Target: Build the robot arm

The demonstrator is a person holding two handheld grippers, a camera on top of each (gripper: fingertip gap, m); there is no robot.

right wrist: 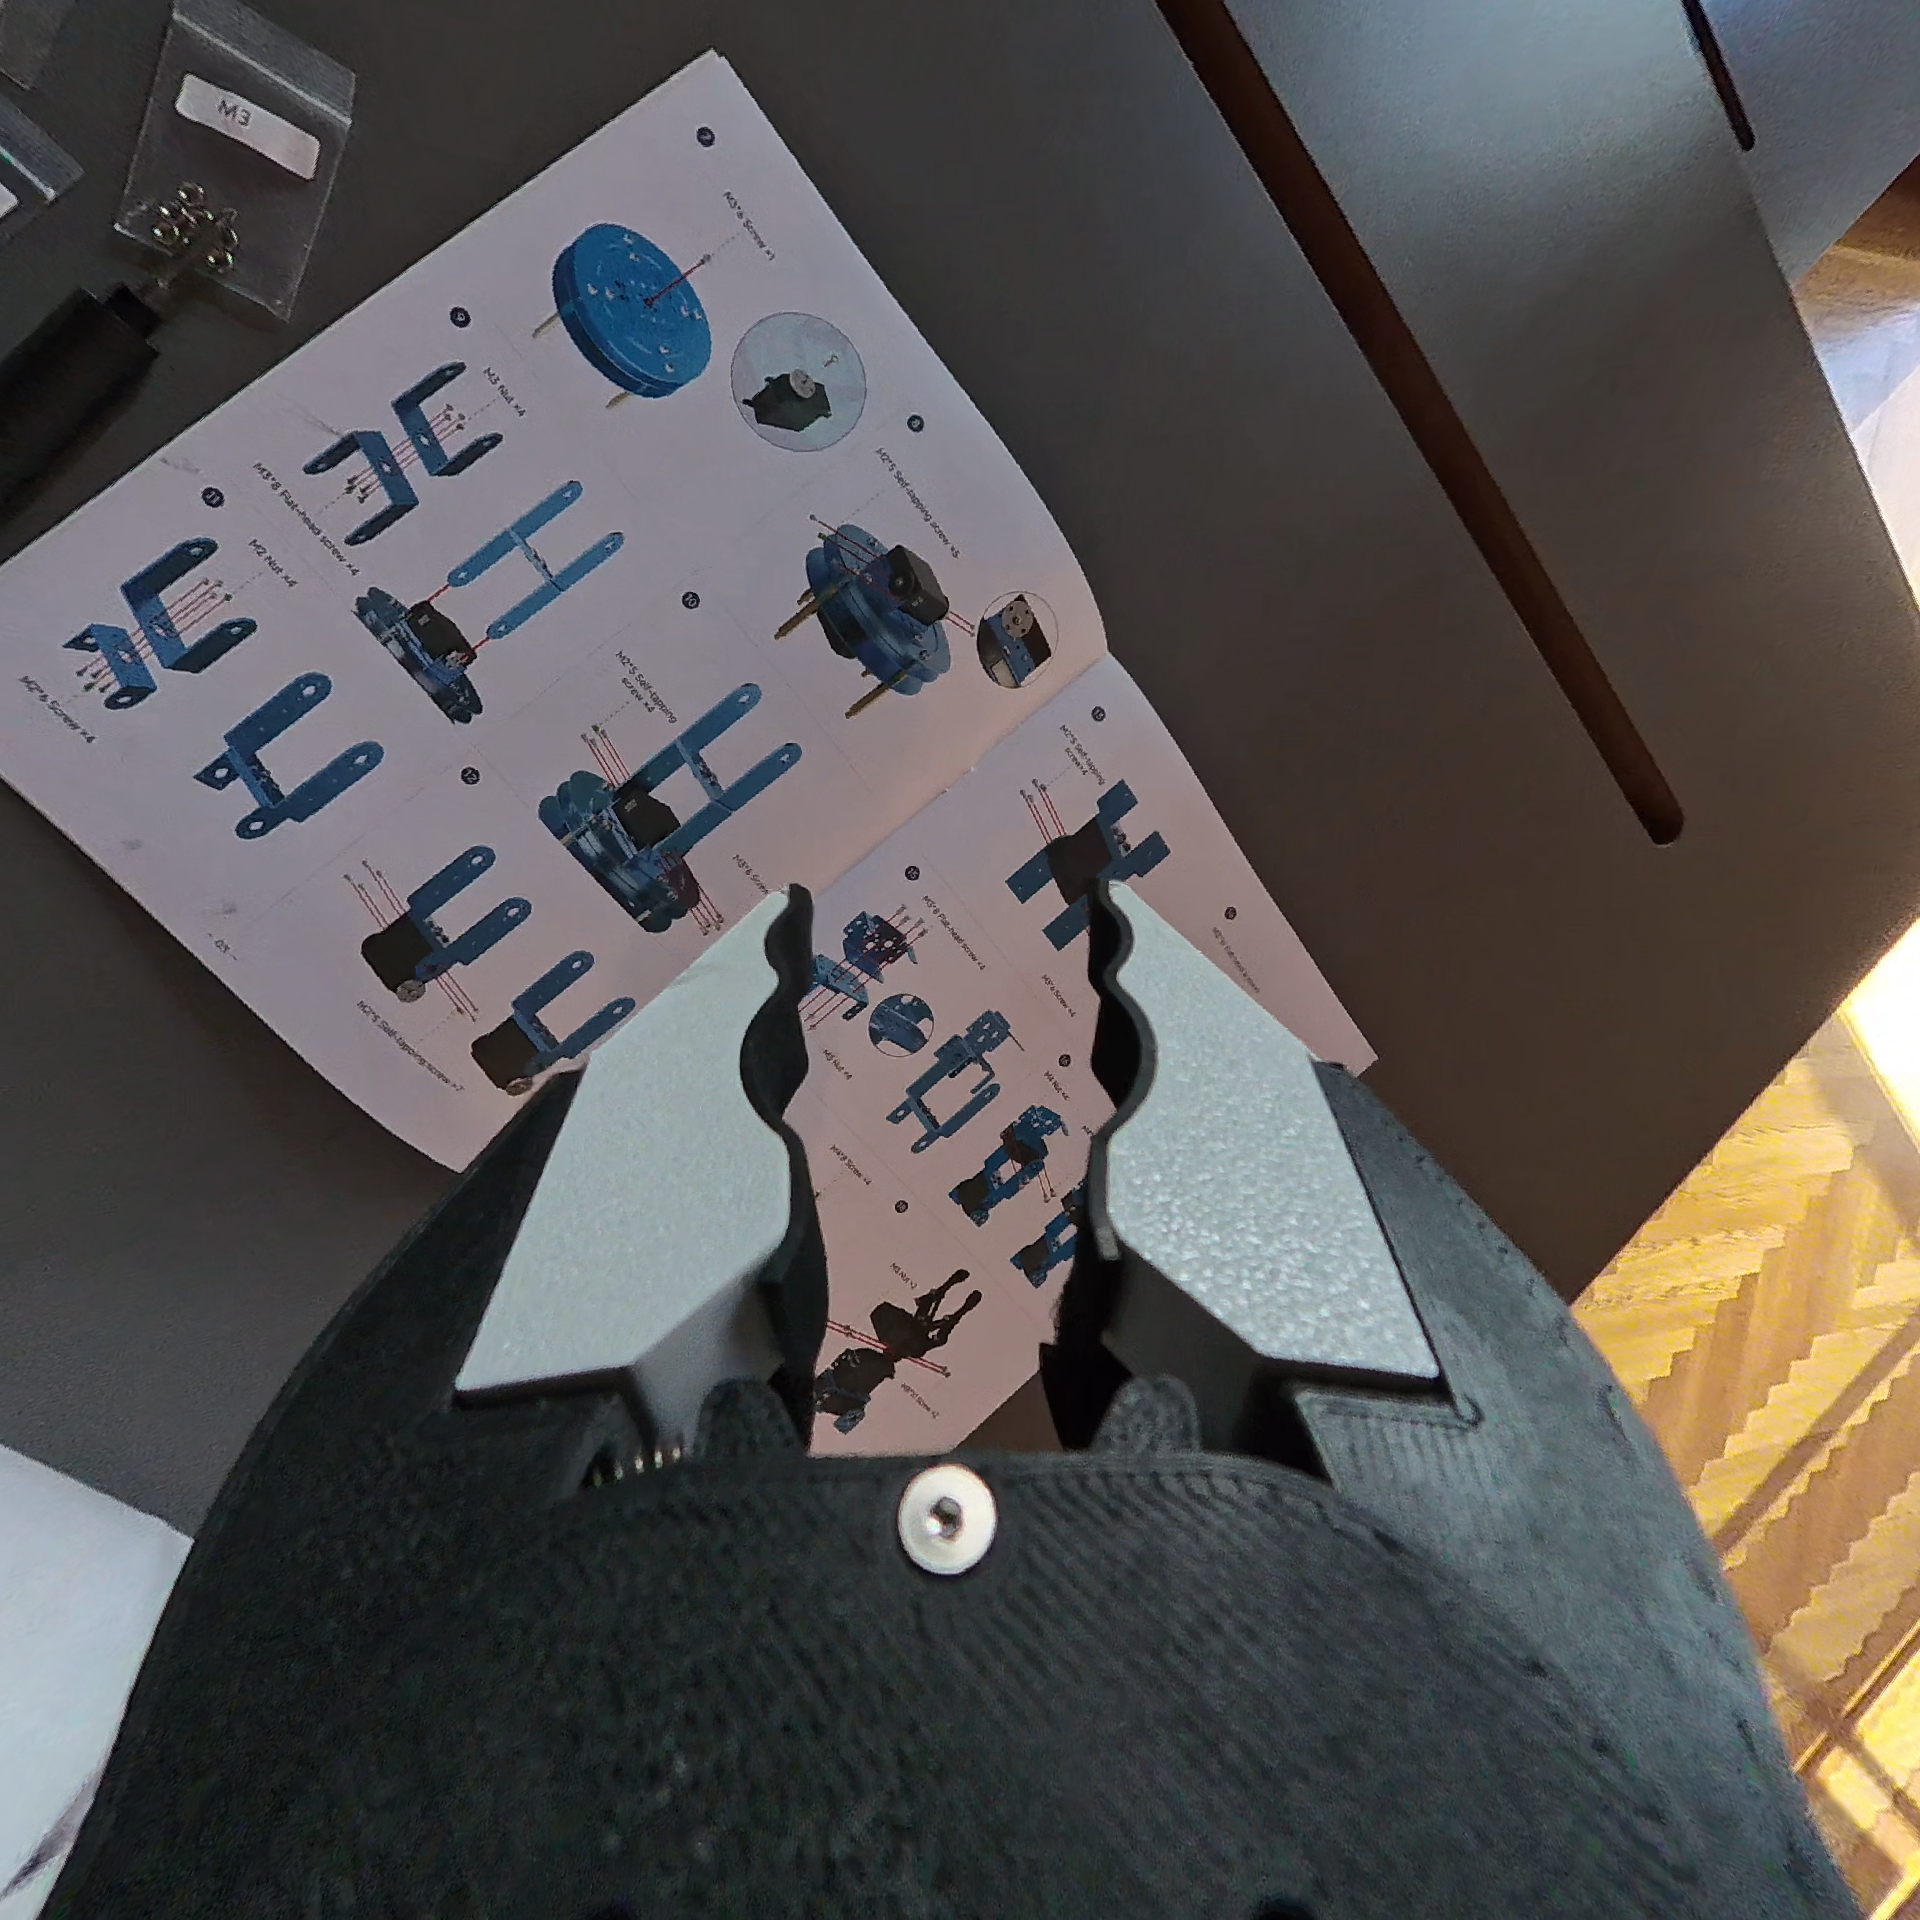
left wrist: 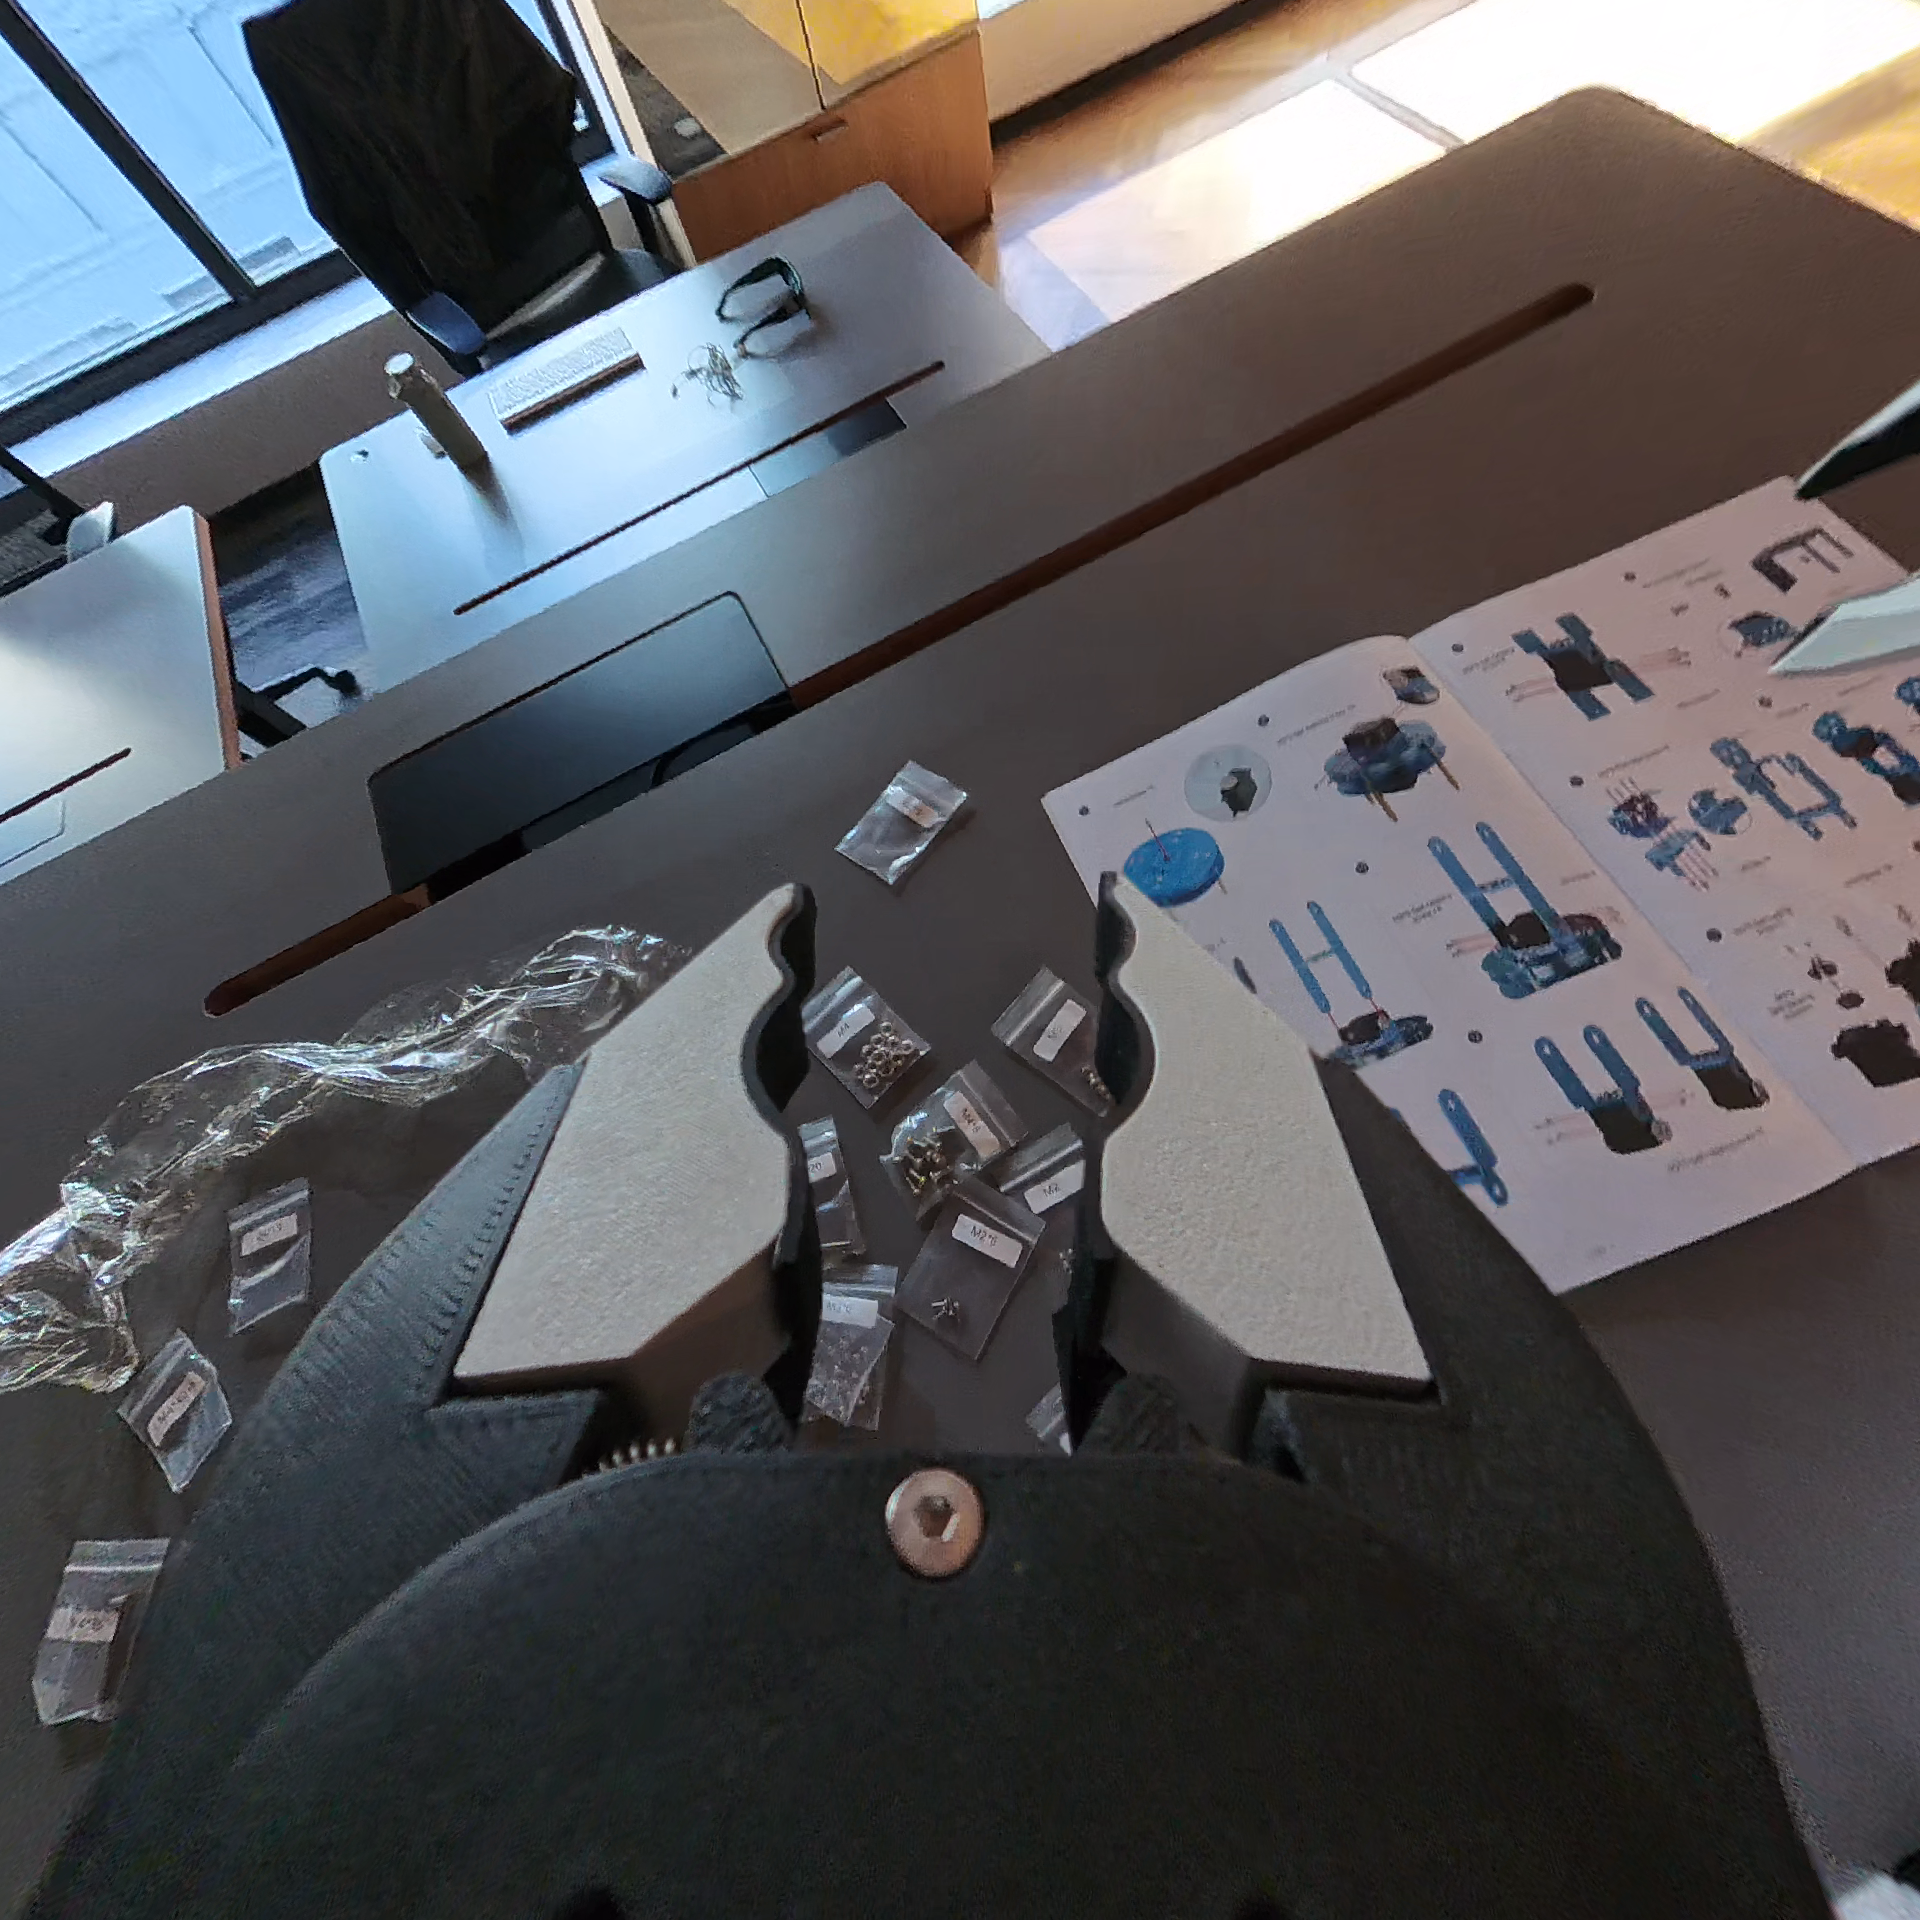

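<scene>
My left gripper (left wrist: 951, 904) is open and empty, held above several small clear zip bags of screws and nuts (left wrist: 940, 1132) that lie on the dark table (left wrist: 1143, 540). An open assembly booklet (left wrist: 1507, 883) with blue part drawings lies to its right. My right gripper (right wrist: 945, 894) is open and empty above that booklet (right wrist: 520, 571), over its right page. The tips of the right gripper's fingers (left wrist: 1860, 634) show at the right edge of the left wrist view.
Crumpled clear plastic wrap (left wrist: 260, 1081) and more small bags (left wrist: 270, 1252) lie left of the left gripper. A bag of nuts (right wrist: 234, 166) lies beyond the booklet's corner. A long slot (right wrist: 1455, 436) runs along the table. Other desks and a black chair (left wrist: 436, 177) stand behind. My hands' fingertips stand some 30 cm from each other.
</scene>
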